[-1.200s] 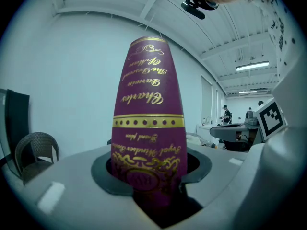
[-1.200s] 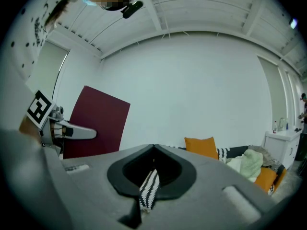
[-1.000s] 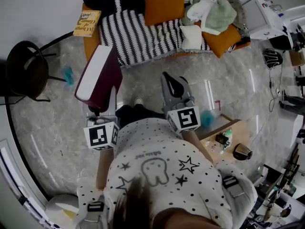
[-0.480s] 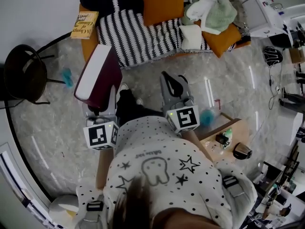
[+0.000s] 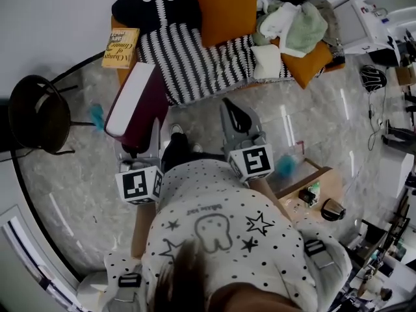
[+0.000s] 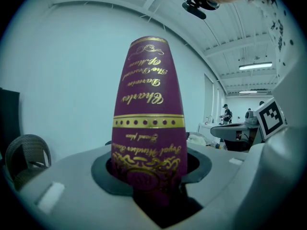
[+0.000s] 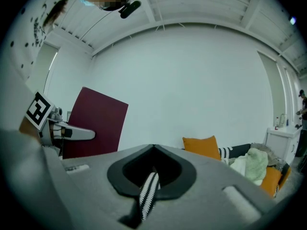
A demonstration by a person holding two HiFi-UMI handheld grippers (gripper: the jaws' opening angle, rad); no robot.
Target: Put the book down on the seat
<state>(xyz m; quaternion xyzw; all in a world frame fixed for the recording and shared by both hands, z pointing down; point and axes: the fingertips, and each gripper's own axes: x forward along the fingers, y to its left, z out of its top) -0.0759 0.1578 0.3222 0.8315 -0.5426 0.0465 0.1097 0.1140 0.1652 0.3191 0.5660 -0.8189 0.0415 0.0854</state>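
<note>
A thick maroon book point(image 5: 133, 103) with white page edges stands upright in my left gripper point(image 5: 138, 151), which is shut on its lower end. In the left gripper view its gold-lettered spine point(image 6: 147, 119) rises between the jaws and fills the middle. My right gripper point(image 5: 235, 112) is level beside it, shut and holding nothing. In the right gripper view only a strip of the striped cover shows through the slit at the gripper point(image 7: 152, 150), and the book point(image 7: 93, 123) is at the left. The seat, a sofa with a black-and-white striped cover point(image 5: 195, 57), lies just ahead of both grippers.
On the sofa are an orange cushion point(image 5: 224, 8), a heap of pale clothes point(image 5: 292, 21) and a second orange cushion point(image 5: 311, 60). A yellow book point(image 5: 120, 47) rests on the sofa's left arm. A black chair point(image 5: 36, 112) stands at the left, a small wooden table point(image 5: 312, 187) at the right.
Both grippers and the book have moved forward towards the sofa, which now lies closer in the head view. The grip on the book is unchanged.
</note>
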